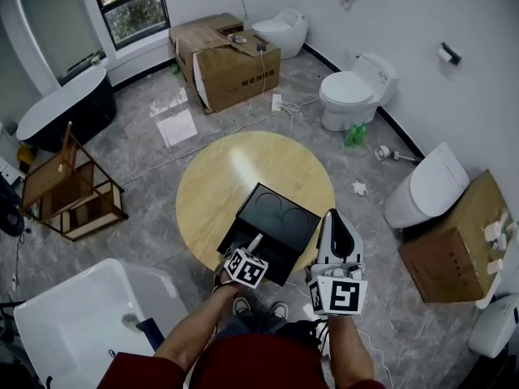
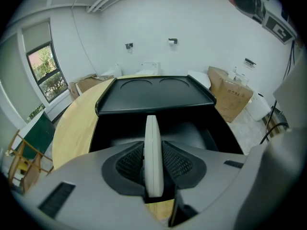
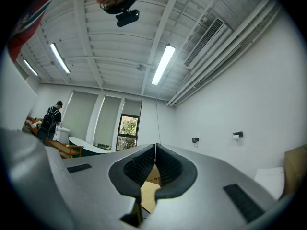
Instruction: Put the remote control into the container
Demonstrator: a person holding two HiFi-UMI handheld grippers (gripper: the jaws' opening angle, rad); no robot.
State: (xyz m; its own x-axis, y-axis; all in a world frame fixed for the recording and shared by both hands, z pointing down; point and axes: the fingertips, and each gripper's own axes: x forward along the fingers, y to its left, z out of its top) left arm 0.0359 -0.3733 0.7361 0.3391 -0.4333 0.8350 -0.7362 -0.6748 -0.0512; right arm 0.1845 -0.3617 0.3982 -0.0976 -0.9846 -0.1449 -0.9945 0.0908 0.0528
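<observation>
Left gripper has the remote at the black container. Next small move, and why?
Probably ease the left gripper forward and down a touch. Its jaws are clamped on the white remote control, held edge-on, with its tip just over the open container. The lid is open behind, so nothing seems to block the way. Releasing lower should limit tumbling.

I find my left gripper [image 1: 248,256] clamped on the remote control [image 2: 152,150], which stands edge-on between its pads. My right gripper [image 1: 334,220] sits just beside it, jaws pressed together, empty, tilted upward.
</observation>
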